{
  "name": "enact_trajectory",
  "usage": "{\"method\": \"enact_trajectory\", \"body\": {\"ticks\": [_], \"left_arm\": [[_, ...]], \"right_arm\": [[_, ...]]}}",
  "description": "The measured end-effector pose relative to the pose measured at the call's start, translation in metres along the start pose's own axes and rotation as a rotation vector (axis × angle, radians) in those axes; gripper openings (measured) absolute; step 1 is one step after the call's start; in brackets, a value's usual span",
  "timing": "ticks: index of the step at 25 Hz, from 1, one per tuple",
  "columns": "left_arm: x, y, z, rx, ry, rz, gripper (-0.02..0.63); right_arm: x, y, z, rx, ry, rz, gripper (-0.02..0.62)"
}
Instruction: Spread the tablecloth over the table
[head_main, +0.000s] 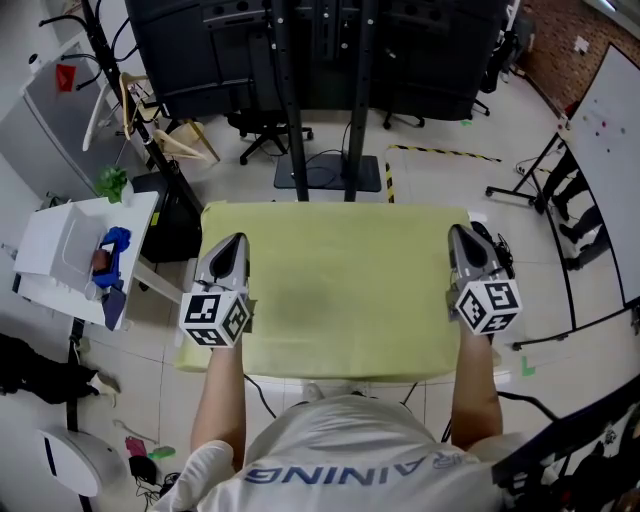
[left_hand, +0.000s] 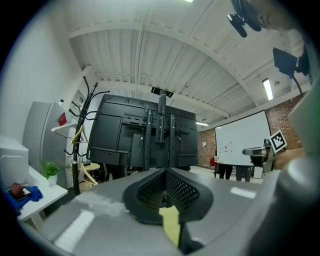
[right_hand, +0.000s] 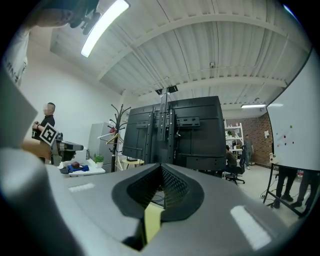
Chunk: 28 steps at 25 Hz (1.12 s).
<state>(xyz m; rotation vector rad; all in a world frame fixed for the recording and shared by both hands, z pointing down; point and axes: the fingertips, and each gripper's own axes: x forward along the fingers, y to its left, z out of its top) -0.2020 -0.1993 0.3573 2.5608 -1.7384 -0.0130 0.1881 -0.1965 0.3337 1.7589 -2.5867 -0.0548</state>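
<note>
A yellow-green tablecloth (head_main: 340, 290) lies flat over the table in the head view and hangs a little over its near edge. My left gripper (head_main: 236, 242) sits at the cloth's left edge and my right gripper (head_main: 460, 232) at its right edge, both pointing away from me. In the left gripper view the left gripper (left_hand: 165, 194) has its jaws closed on a strip of the yellow cloth (left_hand: 171, 226). The right gripper view shows the same: the right gripper (right_hand: 161, 192) is shut on a yellow fold of cloth (right_hand: 151, 221).
A black screen stand (head_main: 320, 90) rises just beyond the table's far edge. A coat rack (head_main: 130, 100) and a white side table (head_main: 60, 250) with a blue item stand at the left. A whiteboard (head_main: 610, 150) stands at the right, and cables run over the floor.
</note>
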Motion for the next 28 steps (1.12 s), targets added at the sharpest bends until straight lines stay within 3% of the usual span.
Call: {"method": "enact_trajectory", "body": {"ticks": [28], "left_arm": [[0.011, 0.003, 0.005, 0.003, -0.017, -0.005, 0.006]], "right_arm": [[0.010, 0.002, 0.001, -0.061, 0.003, -0.025, 0.006]]}}
